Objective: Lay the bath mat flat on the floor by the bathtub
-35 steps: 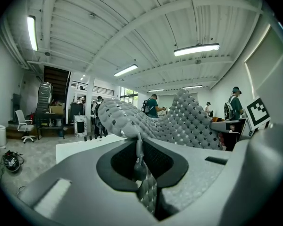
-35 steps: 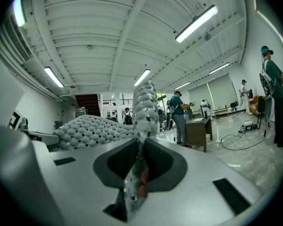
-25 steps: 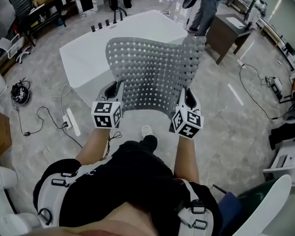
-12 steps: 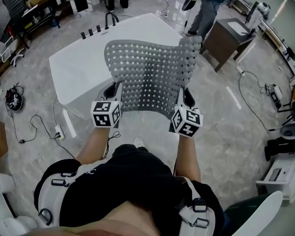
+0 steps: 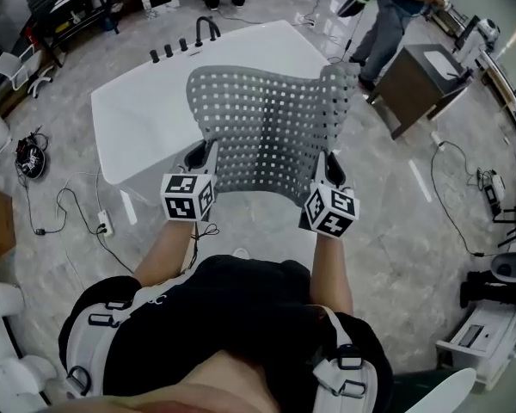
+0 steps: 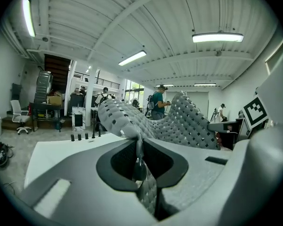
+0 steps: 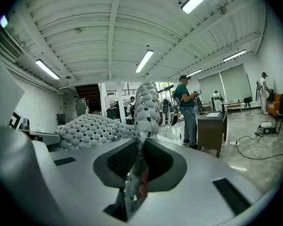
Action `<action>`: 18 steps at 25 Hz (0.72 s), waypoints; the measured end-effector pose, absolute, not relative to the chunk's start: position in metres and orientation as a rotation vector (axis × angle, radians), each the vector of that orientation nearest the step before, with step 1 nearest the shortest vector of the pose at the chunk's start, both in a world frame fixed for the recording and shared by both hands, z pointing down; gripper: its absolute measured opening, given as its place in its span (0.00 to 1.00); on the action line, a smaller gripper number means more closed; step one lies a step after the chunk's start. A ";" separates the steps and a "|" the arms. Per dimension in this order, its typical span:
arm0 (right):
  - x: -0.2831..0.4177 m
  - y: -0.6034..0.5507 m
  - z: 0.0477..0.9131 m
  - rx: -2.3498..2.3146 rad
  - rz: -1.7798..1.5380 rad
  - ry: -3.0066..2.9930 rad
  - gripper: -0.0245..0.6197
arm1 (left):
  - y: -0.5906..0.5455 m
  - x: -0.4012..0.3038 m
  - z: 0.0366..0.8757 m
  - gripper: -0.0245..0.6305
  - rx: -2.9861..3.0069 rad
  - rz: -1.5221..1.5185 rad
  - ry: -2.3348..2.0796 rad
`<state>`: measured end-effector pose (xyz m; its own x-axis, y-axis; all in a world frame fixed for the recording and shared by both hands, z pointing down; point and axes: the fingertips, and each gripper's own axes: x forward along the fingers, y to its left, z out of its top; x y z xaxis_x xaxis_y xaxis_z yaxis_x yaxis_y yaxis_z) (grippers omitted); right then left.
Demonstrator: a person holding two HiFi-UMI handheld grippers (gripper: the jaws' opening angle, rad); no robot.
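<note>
Head view has both grippers clenched on the near edge of the mat [image 5: 271, 127]: the left gripper [image 5: 199, 153] pinches its left corner and the right gripper [image 5: 329, 169] its right corner. The sheet is held in the air between them, and its far edge curls upward beyond the jaws (the far right corner stands highest). Each gripper view shows that gripper's jaws pressed on a thin fold of mat, with the rest billowing ahead. Under and beyond the mat lies the white tub [image 5: 146, 110], its near edge just past the left gripper and its taps [image 5: 208, 28] on the far rim. Bare floor [image 5: 258, 222] shows below both grippers, between the tub's edge and the person's body, and more open floor lies to the right of the right gripper. Left of the left gripper a power strip [image 5: 103, 224] lies on the floor with its cable trailing away. Far beyond the right gripper stands a brown desk [image 5: 421, 80] with a bystander [image 5: 396, 15] beside it, well apart from the mat. Another cable [image 5: 451, 205] loops on the floor, well right of the right gripper.
</note>
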<state>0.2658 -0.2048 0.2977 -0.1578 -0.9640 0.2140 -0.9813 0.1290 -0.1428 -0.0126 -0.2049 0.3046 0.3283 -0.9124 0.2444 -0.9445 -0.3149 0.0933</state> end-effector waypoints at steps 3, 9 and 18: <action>0.254 -0.231 0.307 1.915 0.415 -2.342 0.12 | -0.217 -0.024 0.310 0.09 2.319 0.237 -1.737; 0.241 -0.291 0.321 1.710 0.428 -2.444 0.12 | -0.238 -0.029 0.322 0.09 2.172 0.233 -1.858; 0.232 -0.380 0.332 1.412 0.450 -2.563 0.12 | -0.265 -0.030 0.328 0.09 1.916 0.229 -2.056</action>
<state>0.2321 -0.3796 0.3318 -0.5325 -0.7916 0.2997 -0.8463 0.5031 -0.1749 -0.0298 -0.2653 0.3284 -0.0487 -0.9399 0.3380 -0.9912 0.0872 0.0998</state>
